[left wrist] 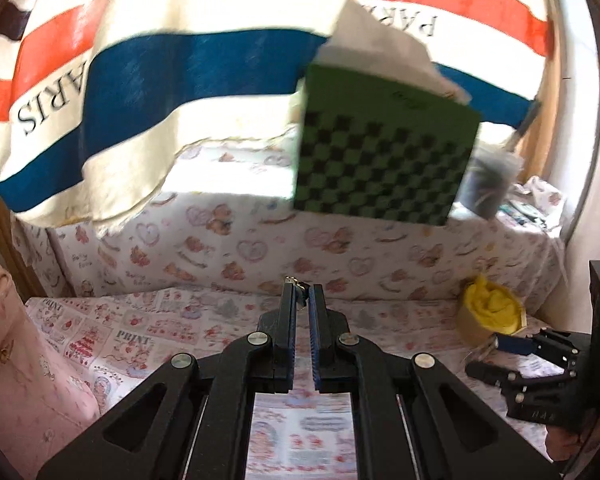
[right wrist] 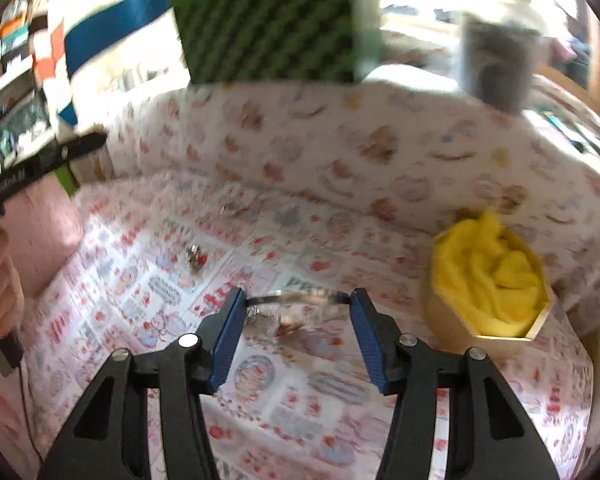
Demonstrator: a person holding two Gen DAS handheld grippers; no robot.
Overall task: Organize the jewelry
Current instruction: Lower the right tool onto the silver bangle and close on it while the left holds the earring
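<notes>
My left gripper [left wrist: 302, 292] is shut on a small silver jewelry piece [left wrist: 297, 282] that sticks out at the fingertips, held up above the printed cloth. A thin silver bangle [right wrist: 300, 295] spans the gap between the blue pads of my right gripper [right wrist: 298, 300], touching both pads just above the cloth. Under the bangle lies a small cluster of charms [right wrist: 284, 326]. Two more small pieces [right wrist: 196, 258] [right wrist: 230, 210] lie further out on the cloth. A hexagonal box lined with yellow cloth [right wrist: 492, 280] stands to the right, also seen in the left wrist view [left wrist: 490, 312].
A pink box [left wrist: 16, 360] stands at the left. A green checkered board [left wrist: 384, 148] and a striped towel [left wrist: 140, 92] hang behind the cloth-covered back wall. The right gripper [left wrist: 496, 360] reaches in beside the yellow box. A hand [right wrist: 0, 296] holds the left tool.
</notes>
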